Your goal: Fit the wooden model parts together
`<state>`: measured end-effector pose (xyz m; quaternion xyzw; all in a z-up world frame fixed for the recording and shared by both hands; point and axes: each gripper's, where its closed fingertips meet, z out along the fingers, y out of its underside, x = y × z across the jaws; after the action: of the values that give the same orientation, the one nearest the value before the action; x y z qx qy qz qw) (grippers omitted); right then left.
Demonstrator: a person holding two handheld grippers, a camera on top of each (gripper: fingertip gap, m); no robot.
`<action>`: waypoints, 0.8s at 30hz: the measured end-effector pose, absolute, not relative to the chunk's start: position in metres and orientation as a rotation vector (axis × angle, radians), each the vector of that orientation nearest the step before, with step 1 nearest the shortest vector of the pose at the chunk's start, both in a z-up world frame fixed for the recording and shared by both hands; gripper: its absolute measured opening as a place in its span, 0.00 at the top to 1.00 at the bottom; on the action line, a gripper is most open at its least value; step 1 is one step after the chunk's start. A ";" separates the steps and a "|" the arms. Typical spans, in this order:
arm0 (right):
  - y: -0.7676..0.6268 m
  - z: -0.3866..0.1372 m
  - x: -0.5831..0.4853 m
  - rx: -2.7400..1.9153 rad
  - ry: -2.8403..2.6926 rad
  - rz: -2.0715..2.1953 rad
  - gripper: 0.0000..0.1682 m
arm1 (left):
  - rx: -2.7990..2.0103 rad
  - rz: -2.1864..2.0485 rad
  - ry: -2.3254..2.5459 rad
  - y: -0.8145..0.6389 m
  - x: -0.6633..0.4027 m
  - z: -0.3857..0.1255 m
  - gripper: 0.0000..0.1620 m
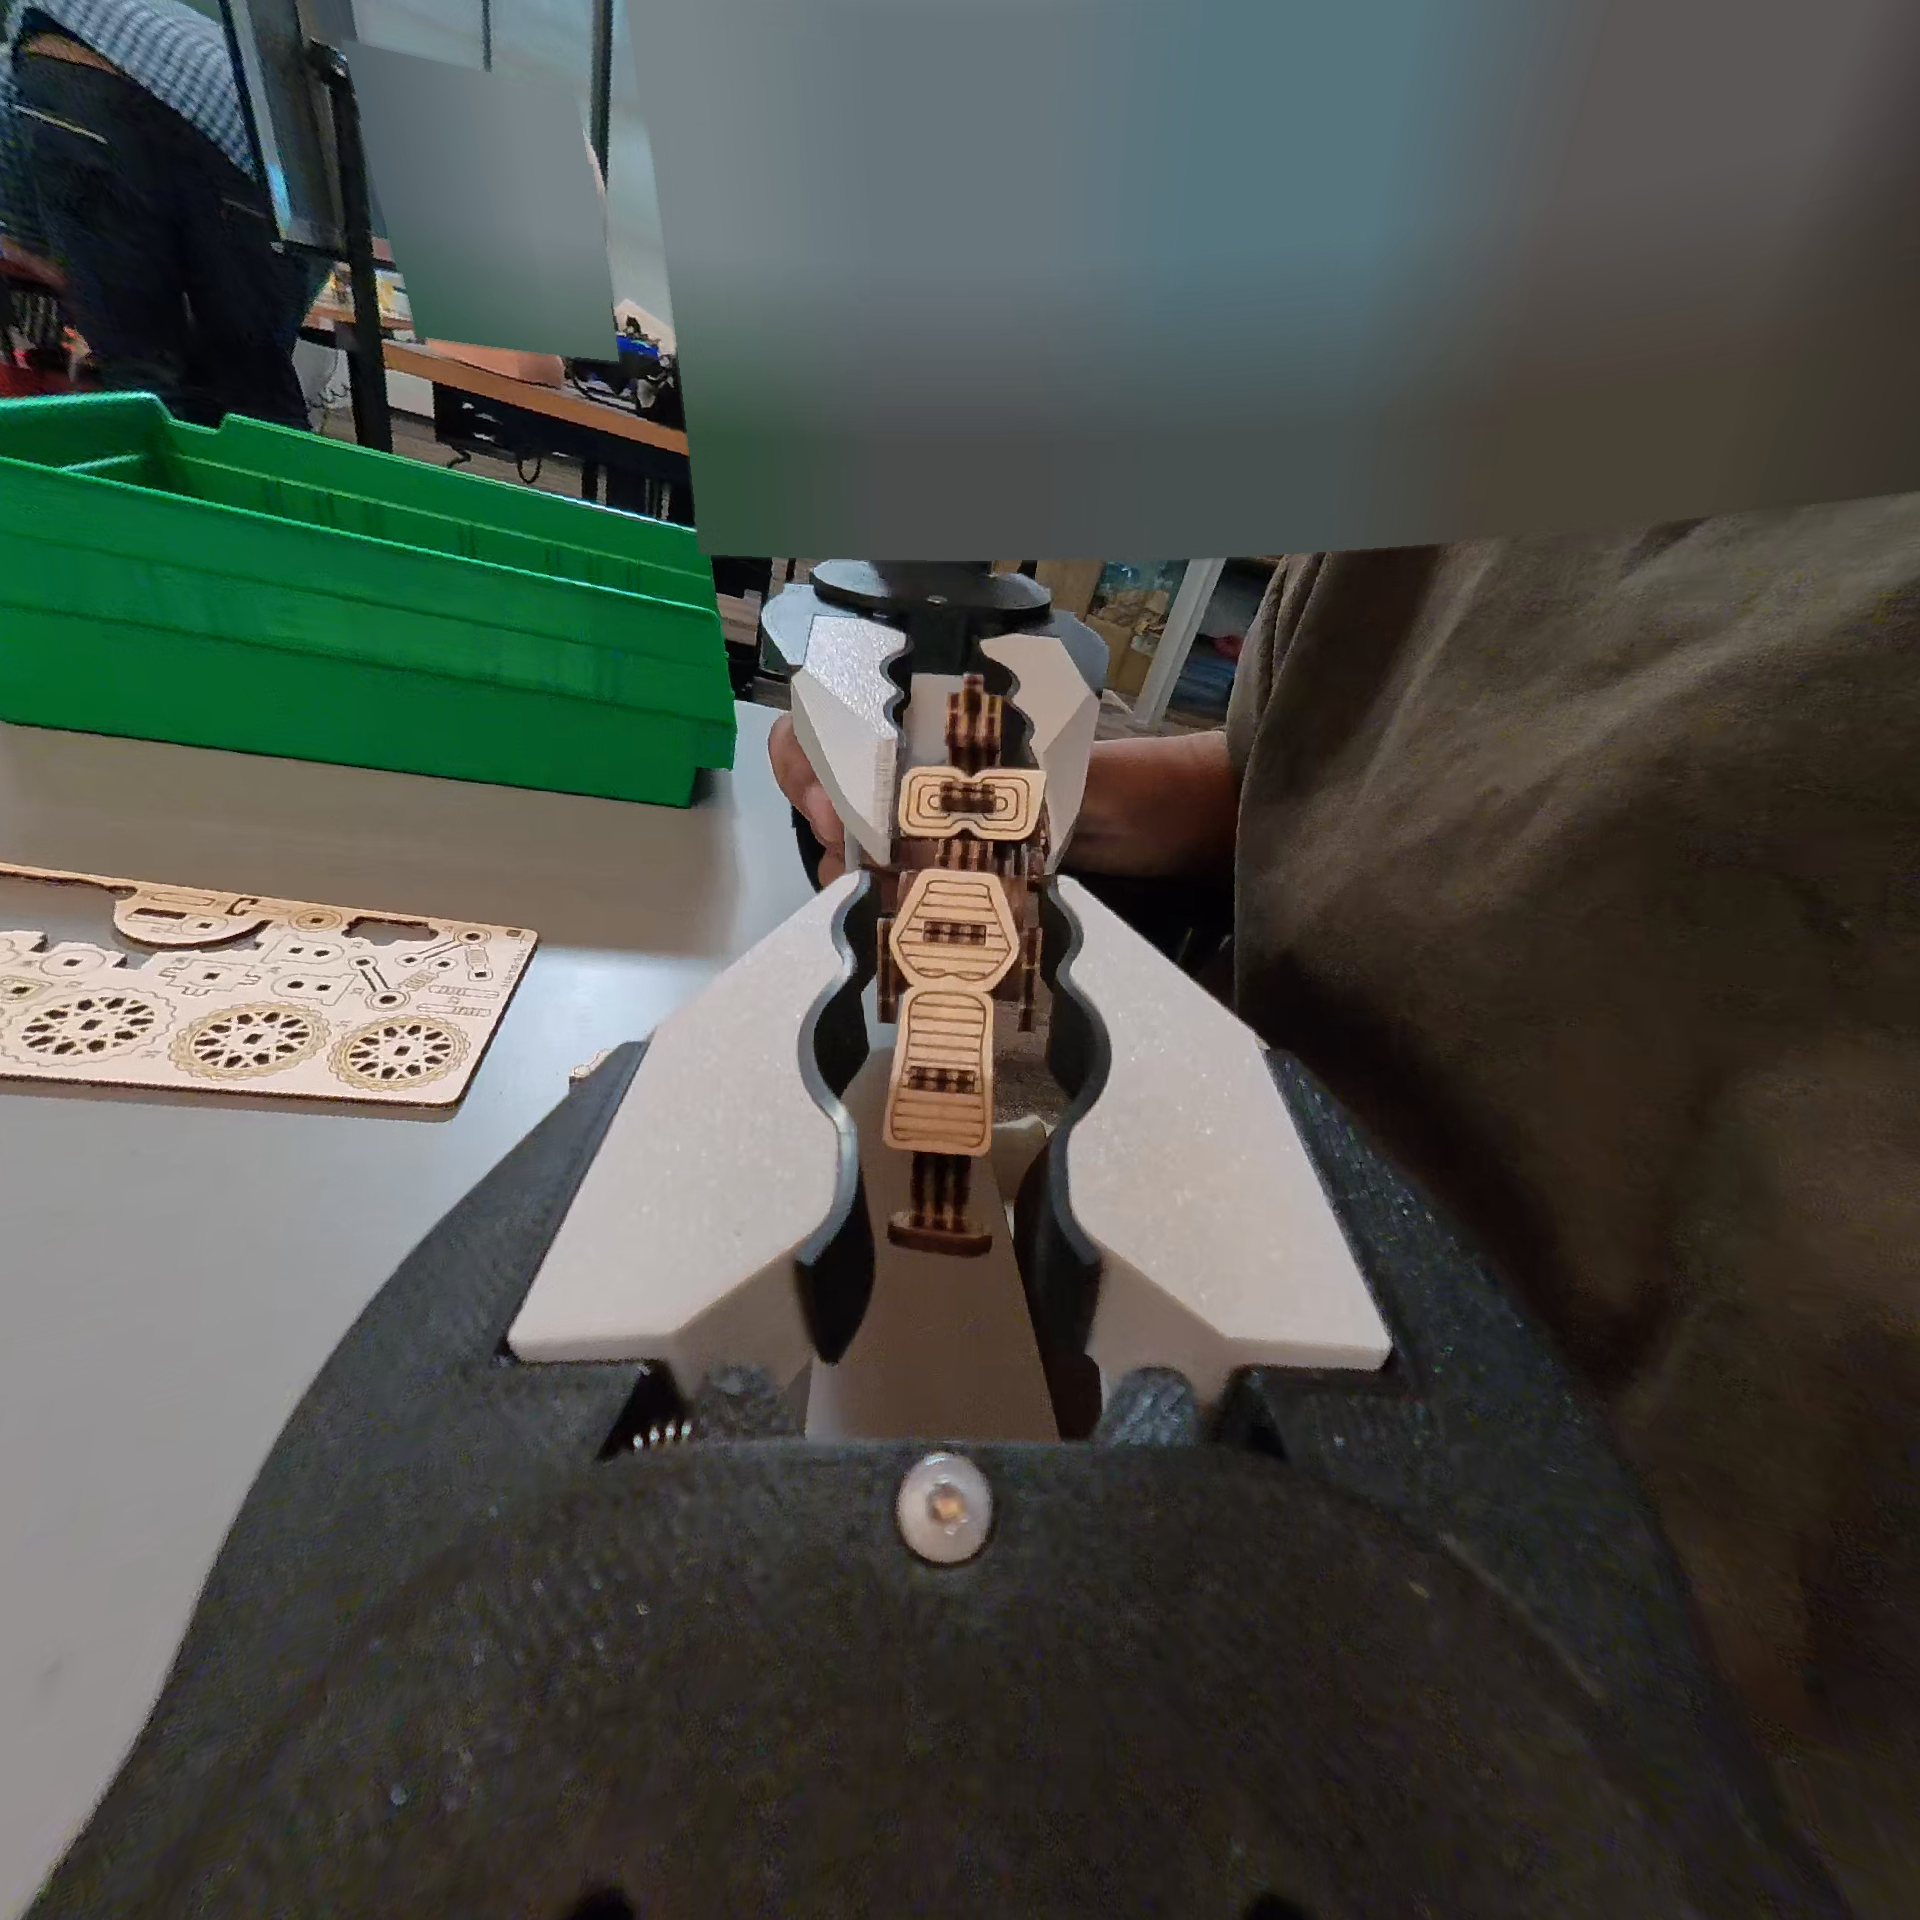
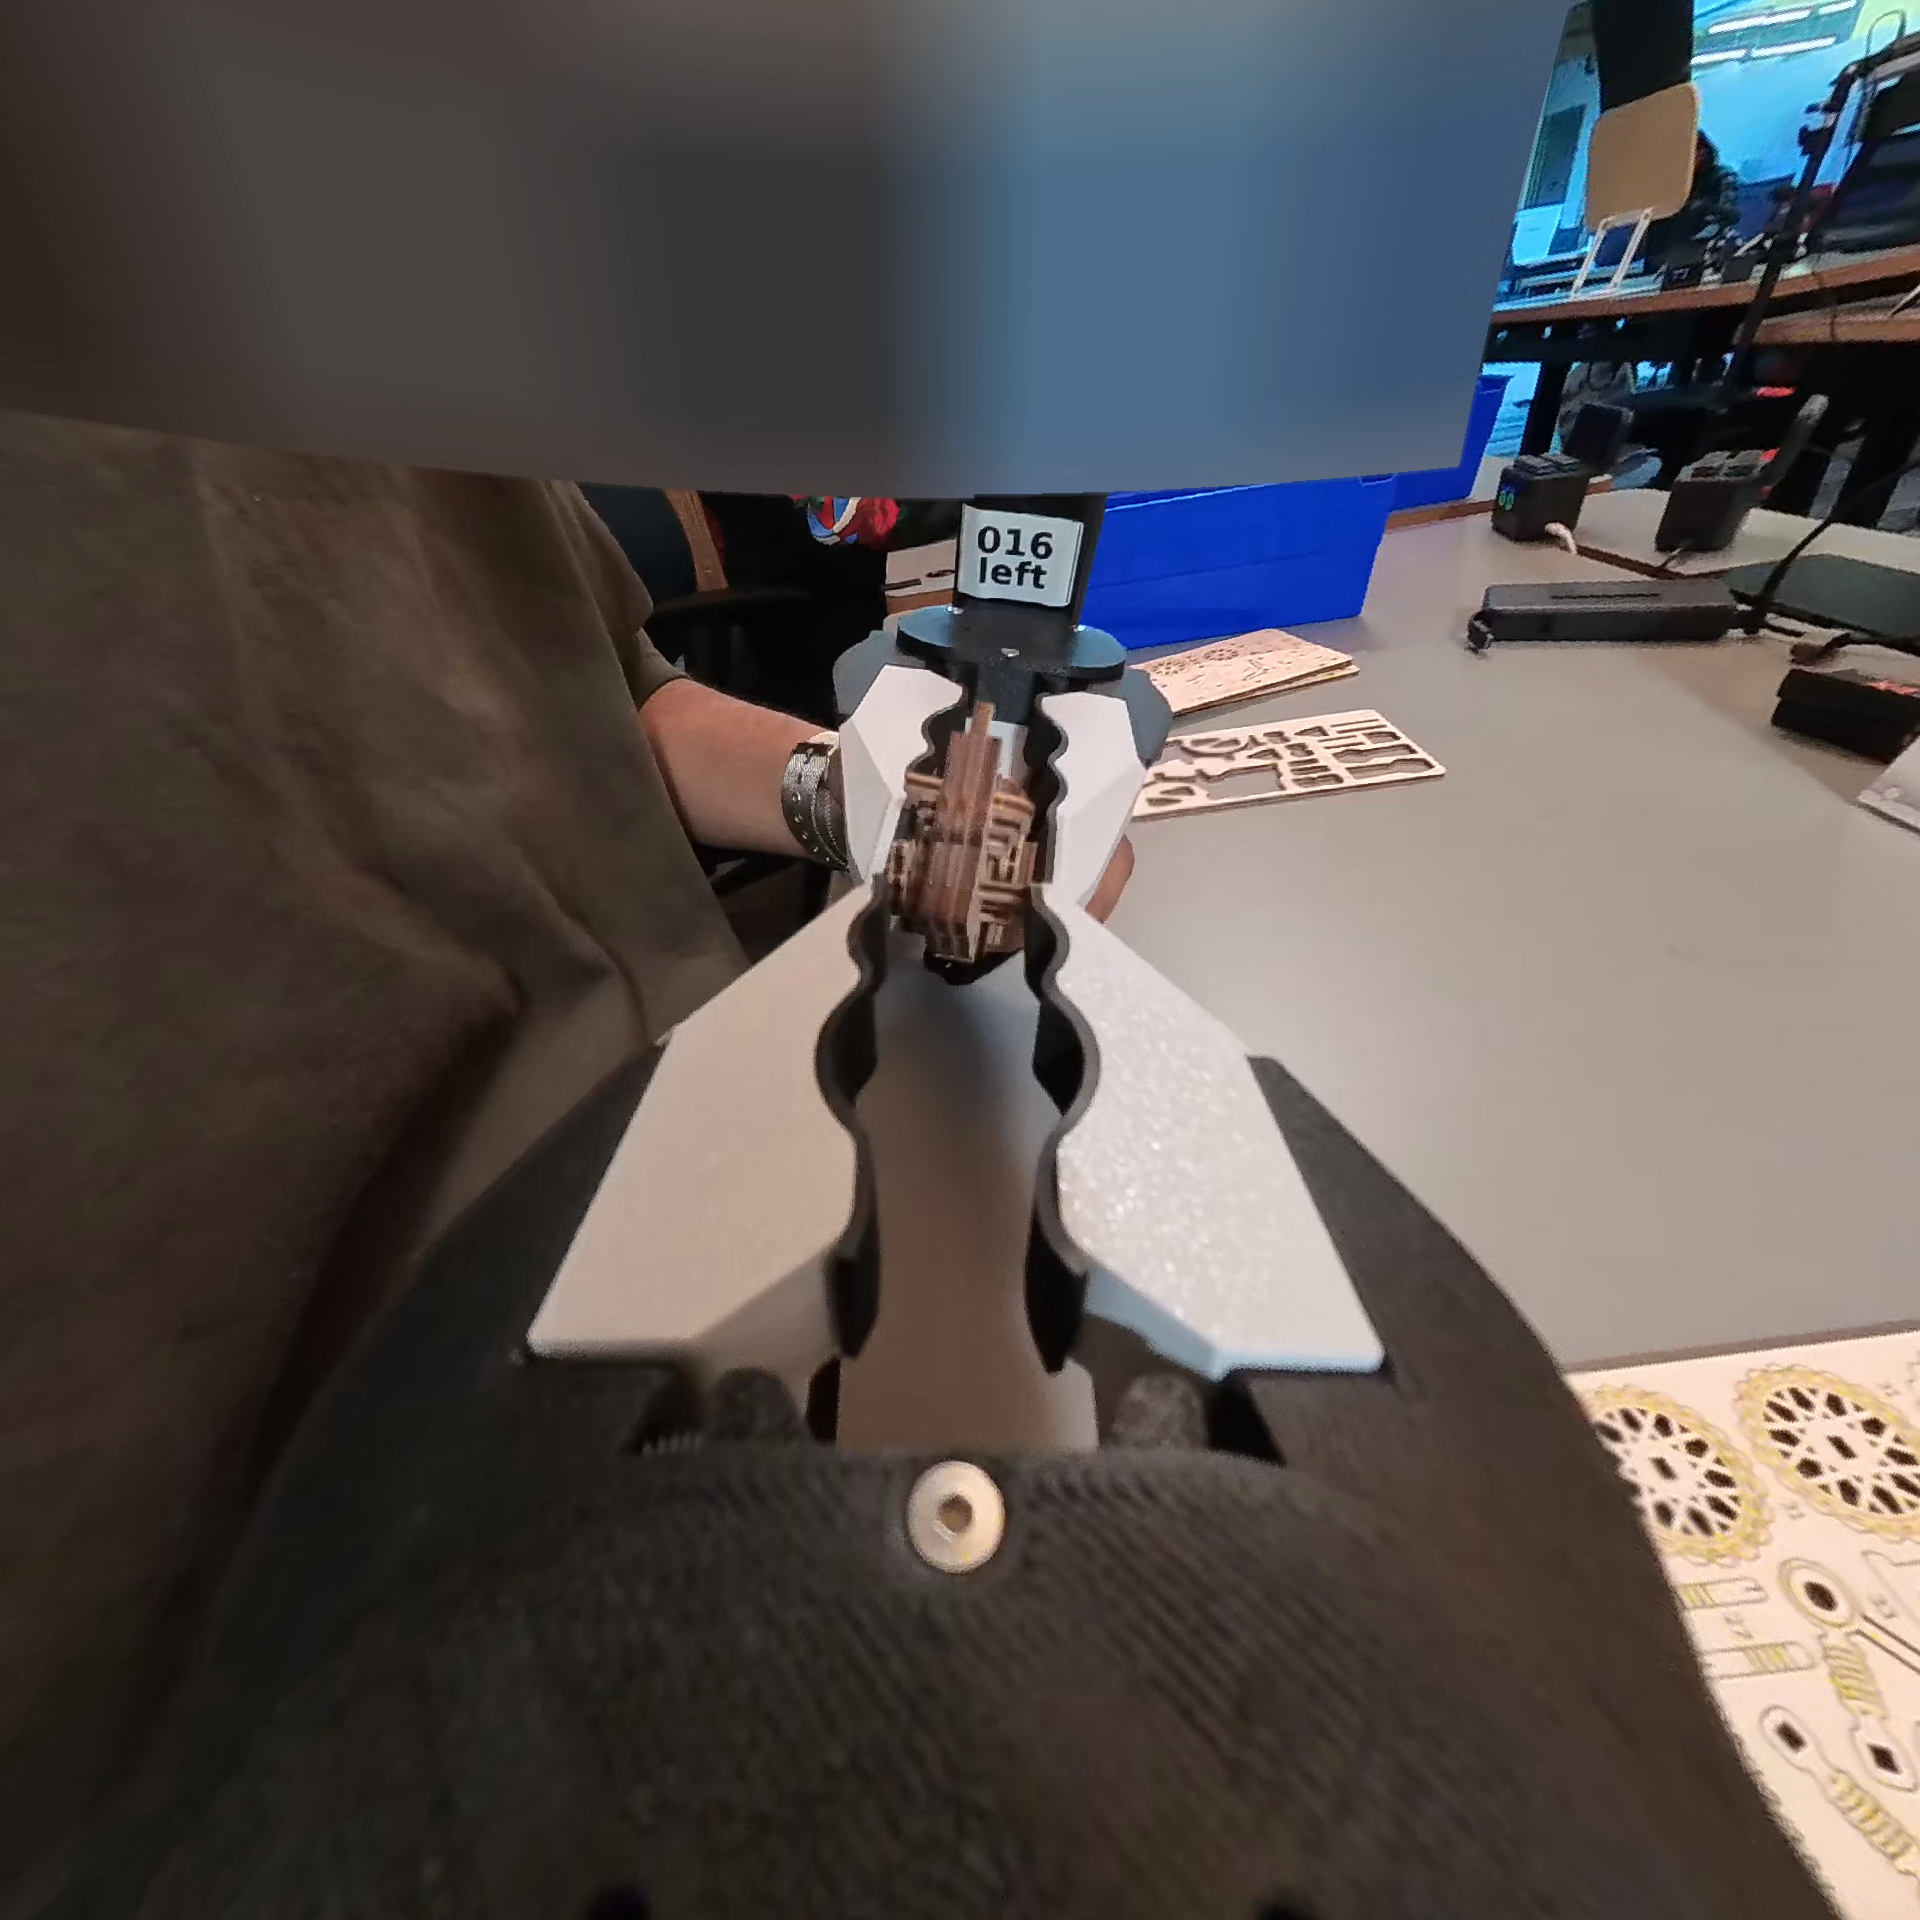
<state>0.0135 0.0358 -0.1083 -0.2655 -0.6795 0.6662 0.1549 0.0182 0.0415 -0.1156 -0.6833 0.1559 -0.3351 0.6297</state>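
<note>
Desk [image 1: 208,1299]: grey surface carrying everything else; the work is held in the air above its near edge, just in front of the person's torso
Green bins [image 1: 343,623]: stacked at the far left of the left wrist view, well apart from the work
Parts sheets: one laser-cut sheet [image 1: 239,997] lies flat on the desk to the left of the left hand-held gripper; another [image 2: 1288,764] lies beyond it in the right wrist view
Left hand-held gripper [image 1: 956,935]: narrowed onto the wooden model, its wavy inner faces pressed to the model's two flanks
Right hand-held gripper [image 2: 961,925]: set tip to tip against the left one and closed on the opposite end of the same model, at the very ends of its fingers
Wooden model [image 1: 945,997]: a slotted, ribbed assembly held between the two hand-held grippers and clear of the desk
Long axis: judged to run along the line joining the two hand-held grippers, so any pressing together would act along that line
Nearer side: more of the model lies within the left hand-held gripper; only its end reaches the right one
</note>
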 end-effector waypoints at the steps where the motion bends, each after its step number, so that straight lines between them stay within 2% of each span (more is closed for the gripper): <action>1: 0.037 -0.109 0.013 -0.767 -1.951 1.904 0.86 | -1.566 -0.760 0.359 0.042 0.018 -0.116 0.82; 12: 0.046 -0.109 0.009 -0.833 -1.934 1.884 0.86 | -1.527 -0.727 0.292 0.045 0.011 -0.109 0.78; 16: 0.048 -0.110 0.008 -0.852 -1.932 1.884 0.86 | -1.537 -0.703 0.260 0.048 0.007 -0.110 0.82; 24: 0.050 -0.114 0.005 -0.876 -1.943 1.847 0.86 | -1.543 -0.680 0.239 0.051 0.004 -0.111 0.81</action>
<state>0.0051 0.0498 -0.1138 -0.3066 -0.6800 0.6465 0.1600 0.0035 0.0506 -0.1110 -0.6816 0.1057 -0.3002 0.6589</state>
